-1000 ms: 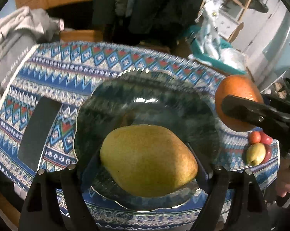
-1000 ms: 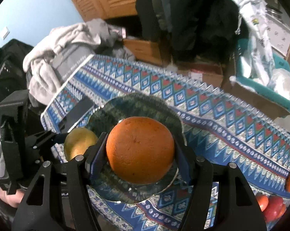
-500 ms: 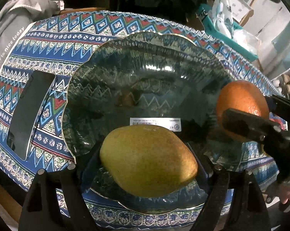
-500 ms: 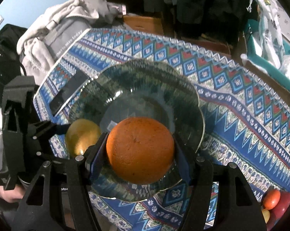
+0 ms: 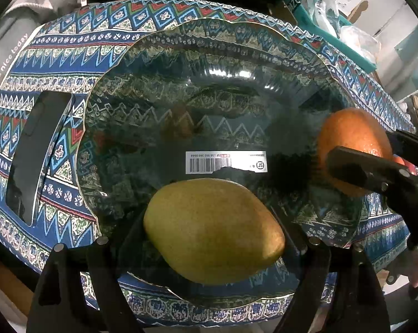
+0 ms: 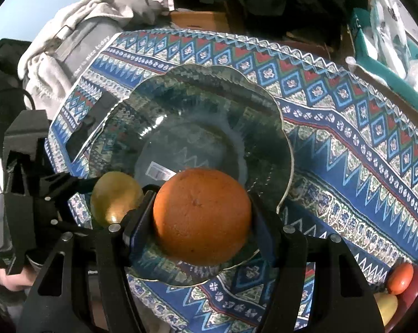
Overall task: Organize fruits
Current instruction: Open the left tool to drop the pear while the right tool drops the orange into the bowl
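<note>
My left gripper [image 5: 213, 233] is shut on a yellow-green mango [image 5: 213, 230], held just above the near part of a clear glass plate [image 5: 209, 63]. The plate has a wavy gilt rim and a barcode sticker [image 5: 225, 161] in its middle. My right gripper [image 6: 202, 216] is shut on an orange [image 6: 202, 216] over the plate's [image 6: 231, 88] near right rim. In the left wrist view the orange [image 5: 350, 138] and a right finger [image 5: 358, 166] show at the right. In the right wrist view the mango [image 6: 114, 197] and the left gripper [image 6: 56, 194] sit at the left.
The plate lies on a blue patterned tablecloth [image 5: 70, 41]. A dark phone [image 5: 34, 152] lies on the cloth left of the plate. Small red and yellow fruits [image 6: 400, 277] sit at the cloth's right end. Grey clothing [image 6: 70, 44] and a teal crate [image 6: 389, 75] border the table.
Both grippers have sunk toward the plate with their fruit and tilted further down. The plate now fills more of each view, and its barcode sticker has come into sight.
</note>
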`<state>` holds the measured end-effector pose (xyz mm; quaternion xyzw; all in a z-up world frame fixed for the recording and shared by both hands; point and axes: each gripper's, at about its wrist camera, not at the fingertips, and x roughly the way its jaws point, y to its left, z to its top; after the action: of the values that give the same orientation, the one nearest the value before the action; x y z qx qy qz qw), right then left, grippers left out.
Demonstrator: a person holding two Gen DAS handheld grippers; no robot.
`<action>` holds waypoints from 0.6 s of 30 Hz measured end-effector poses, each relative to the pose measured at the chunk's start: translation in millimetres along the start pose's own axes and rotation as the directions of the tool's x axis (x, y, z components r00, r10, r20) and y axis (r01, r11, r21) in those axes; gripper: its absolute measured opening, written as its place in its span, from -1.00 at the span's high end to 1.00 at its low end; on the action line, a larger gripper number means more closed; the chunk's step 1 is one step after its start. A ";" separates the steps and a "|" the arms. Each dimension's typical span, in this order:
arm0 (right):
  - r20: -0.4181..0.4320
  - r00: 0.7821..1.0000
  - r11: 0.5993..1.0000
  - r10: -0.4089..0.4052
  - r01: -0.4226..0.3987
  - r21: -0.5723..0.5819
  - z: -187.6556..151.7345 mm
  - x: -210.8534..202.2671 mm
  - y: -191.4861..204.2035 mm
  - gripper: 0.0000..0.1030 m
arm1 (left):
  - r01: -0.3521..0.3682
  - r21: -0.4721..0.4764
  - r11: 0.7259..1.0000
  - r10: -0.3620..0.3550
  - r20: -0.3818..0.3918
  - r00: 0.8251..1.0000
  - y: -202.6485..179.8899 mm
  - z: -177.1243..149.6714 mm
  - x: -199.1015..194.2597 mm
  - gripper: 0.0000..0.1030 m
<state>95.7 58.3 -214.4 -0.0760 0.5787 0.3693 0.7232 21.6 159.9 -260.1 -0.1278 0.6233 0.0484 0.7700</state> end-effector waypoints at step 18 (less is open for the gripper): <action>0.041 0.999 0.998 0.015 -0.018 0.056 2.9 -13.8 -12.4 -0.28 | 0.000 -0.002 1.000 0.000 0.037 0.999 -1.9 -4.2 -21.2 -0.75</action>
<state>104.8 44.8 -205.0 -0.0436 0.5747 0.3604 0.7334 13.5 158.9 -240.0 -0.1276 0.6087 0.0515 0.7814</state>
